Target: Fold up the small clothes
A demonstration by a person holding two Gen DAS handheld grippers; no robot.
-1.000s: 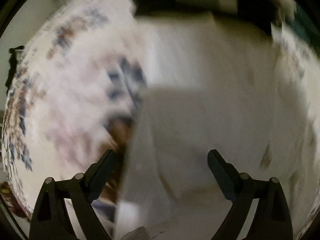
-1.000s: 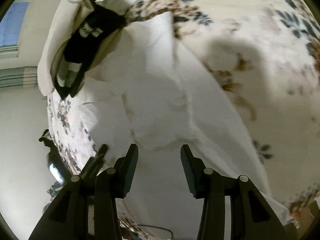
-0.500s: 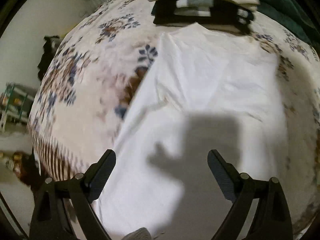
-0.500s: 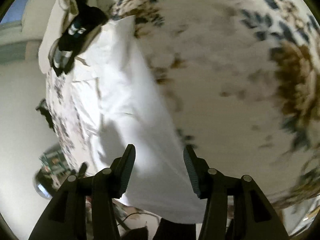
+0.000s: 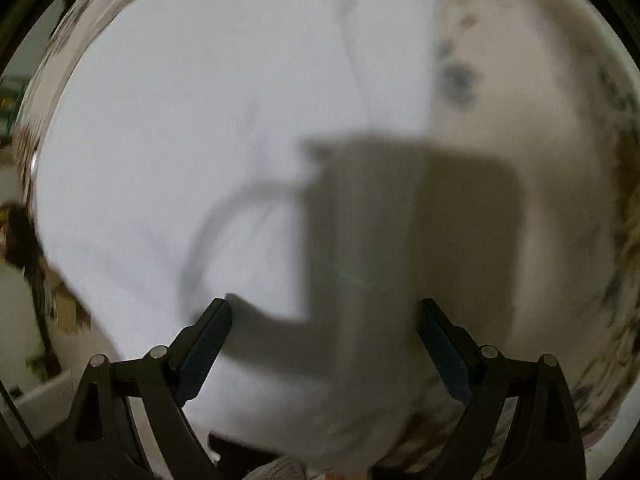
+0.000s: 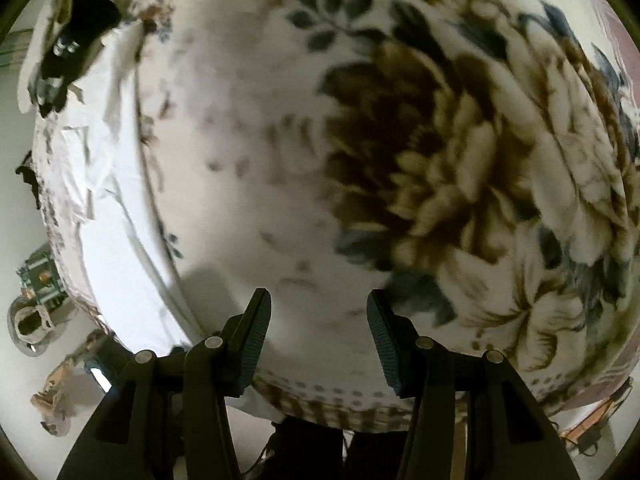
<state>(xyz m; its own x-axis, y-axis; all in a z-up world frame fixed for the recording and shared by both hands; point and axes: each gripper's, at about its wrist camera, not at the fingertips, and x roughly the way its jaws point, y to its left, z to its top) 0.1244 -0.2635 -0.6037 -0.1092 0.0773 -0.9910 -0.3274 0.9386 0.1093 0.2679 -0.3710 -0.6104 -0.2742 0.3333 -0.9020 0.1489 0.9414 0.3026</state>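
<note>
A white garment [image 5: 208,128] lies spread flat on a floral bedspread [image 5: 540,160]. In the left wrist view it fills the left and middle, its right edge running down the frame. My left gripper [image 5: 324,324] is open and empty, low over the garment's near part, and casts a dark shadow on it. In the right wrist view the garment [image 6: 108,216] is a strip along the left side. My right gripper [image 6: 318,320] is open and empty over bare bedspread [image 6: 440,160], to the right of the garment.
A pile of dark and beige clothes [image 6: 76,36] sits at the bed's far end. The bed's near edge [image 6: 320,400] is right below my right gripper. Floor clutter [image 6: 36,280] lies beside the bed on the left.
My left gripper has dropped close to the garment and shifted toward its right edge. My right gripper has swung right, off the garment and over the flower print.
</note>
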